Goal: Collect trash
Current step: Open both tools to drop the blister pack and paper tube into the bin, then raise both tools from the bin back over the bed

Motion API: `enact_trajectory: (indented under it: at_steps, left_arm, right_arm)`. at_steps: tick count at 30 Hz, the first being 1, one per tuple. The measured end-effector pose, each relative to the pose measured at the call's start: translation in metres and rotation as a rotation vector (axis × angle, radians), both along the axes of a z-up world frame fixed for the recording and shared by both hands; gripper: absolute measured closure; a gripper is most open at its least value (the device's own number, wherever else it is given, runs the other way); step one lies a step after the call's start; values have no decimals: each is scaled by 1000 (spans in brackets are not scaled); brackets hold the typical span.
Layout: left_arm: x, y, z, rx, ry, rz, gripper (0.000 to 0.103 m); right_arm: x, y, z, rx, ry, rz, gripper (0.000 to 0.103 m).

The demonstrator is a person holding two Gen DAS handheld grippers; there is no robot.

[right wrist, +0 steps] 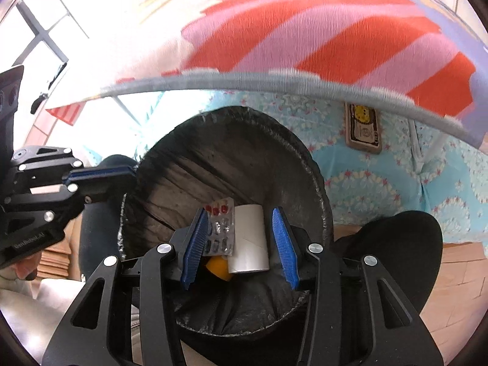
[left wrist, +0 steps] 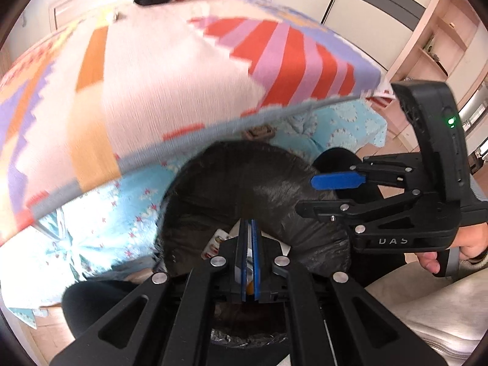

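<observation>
**Trash in the bin, tools above it**

Both tools hang over the black-lined bin (right wrist: 231, 158) beside the bed. The right tool (right wrist: 241, 241) stands apart, nothing pinched; the left tool (left wrist: 250, 256) is closed and looks empty. In the bin lie a white cardboard tube (right wrist: 248, 238), a blister pack (right wrist: 219, 228) and something orange (right wrist: 218, 268). The drop seems done; next comes finding more trash.

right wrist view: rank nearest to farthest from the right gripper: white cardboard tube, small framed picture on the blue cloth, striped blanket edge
1. White cardboard tube, in the black-lined bin below the right gripper.
2. Small framed picture, upper right on the blue floral cloth.
3. Grey striped-blanket edge, just above; nearly level with the picture.
</observation>
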State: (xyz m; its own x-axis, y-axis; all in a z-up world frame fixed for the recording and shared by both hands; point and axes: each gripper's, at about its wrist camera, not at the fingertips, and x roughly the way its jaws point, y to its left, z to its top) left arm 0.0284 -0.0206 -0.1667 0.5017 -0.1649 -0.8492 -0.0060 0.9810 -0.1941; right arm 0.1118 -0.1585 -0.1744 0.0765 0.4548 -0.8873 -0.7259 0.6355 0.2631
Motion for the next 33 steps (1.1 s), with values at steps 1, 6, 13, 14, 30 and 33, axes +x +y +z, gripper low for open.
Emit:
enact_trajectory:
  at_steps: [1, 6, 13, 14, 30, 33]
  left_arm:
    - [0, 1, 6, 11, -13, -5, 101]
    - [-1, 1, 29, 20, -64, -24, 101]
    - [4, 9, 65, 62, -136, -31, 101]
    - [6, 10, 68, 73, -139, -34, 101]
    - [40, 49, 109, 113, -220, 18, 101]
    - [50, 63, 114, 98, -221, 49, 101]
  right_arm:
    - [0, 1, 5, 6, -11, 2, 59]
    - [0, 2, 28, 40, -54, 17, 57]
    - [2, 8, 59, 89, -119, 44, 53]
    - [3, 10, 62, 94, -127, 47, 52]
    - [37, 26, 110, 166, -219, 70, 45]
    - [49, 32, 122, 178, -246, 71, 44]
